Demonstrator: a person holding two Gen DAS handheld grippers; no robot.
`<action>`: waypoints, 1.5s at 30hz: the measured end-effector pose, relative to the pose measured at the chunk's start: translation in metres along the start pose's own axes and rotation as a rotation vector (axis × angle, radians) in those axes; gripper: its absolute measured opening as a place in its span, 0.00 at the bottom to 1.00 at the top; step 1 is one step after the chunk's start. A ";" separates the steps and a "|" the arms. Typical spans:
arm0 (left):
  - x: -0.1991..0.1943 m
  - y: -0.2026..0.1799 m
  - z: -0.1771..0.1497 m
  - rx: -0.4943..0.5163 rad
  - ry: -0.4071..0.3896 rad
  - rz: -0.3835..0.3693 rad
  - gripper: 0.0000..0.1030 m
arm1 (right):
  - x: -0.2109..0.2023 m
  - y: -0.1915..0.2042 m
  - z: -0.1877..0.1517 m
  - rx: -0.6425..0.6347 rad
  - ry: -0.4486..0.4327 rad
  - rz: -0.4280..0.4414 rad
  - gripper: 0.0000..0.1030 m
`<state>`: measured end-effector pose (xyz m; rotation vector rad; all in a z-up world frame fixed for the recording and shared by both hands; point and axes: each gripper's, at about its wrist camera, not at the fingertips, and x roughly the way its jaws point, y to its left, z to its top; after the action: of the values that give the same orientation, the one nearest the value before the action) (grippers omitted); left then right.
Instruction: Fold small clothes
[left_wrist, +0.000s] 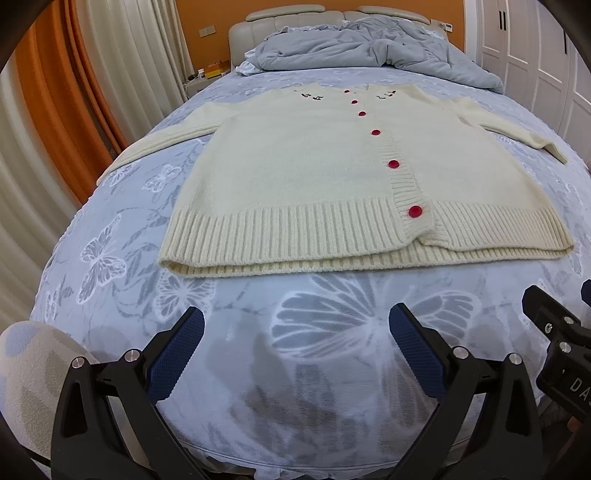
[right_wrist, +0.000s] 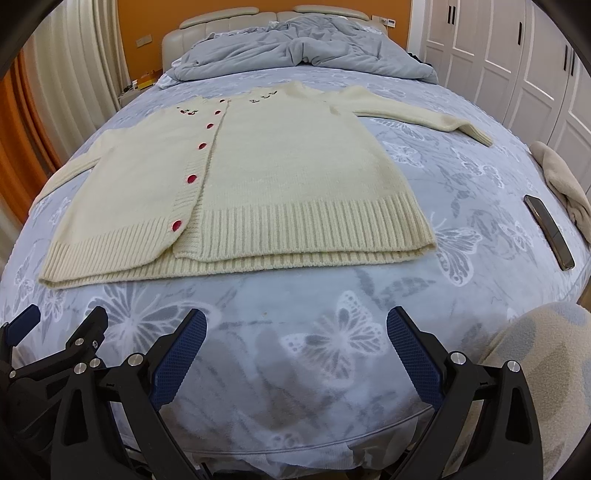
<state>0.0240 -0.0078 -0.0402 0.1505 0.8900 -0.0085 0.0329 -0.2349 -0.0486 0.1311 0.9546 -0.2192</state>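
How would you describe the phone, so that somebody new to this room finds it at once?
Start at the bed with the butterfly-print sheet. Go past the cream cardigan to the bed's right edge. The phone lies flat there, beside a beige cloth: the only dark, slim, hard thing among soft fabrics.

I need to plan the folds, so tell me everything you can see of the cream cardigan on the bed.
The cream cardigan is a soft knit with ribbed hem and ribbed button band. It lies flat and face up on the butterfly-print bedspread, collar toward the headboard, hem toward the cameras, both sleeves spread outward. Six red buttons run up the front, and it looks buttoned shut. Small dark and red embroidery sits at either side of the collar. Only the bedspread touches it; both hand-held grippers are apart from it.
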 end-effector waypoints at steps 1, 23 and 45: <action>0.000 0.000 0.000 0.001 -0.001 0.002 0.95 | 0.000 0.000 0.000 -0.001 0.001 0.000 0.94; 0.001 -0.002 -0.001 0.014 0.006 0.004 0.95 | 0.000 0.003 0.001 -0.009 0.001 -0.002 0.94; 0.003 0.000 -0.001 0.006 0.013 0.008 0.95 | 0.001 0.005 0.000 -0.010 0.008 0.000 0.94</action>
<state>0.0250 -0.0080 -0.0430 0.1595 0.9025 -0.0023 0.0351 -0.2300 -0.0493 0.1228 0.9638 -0.2138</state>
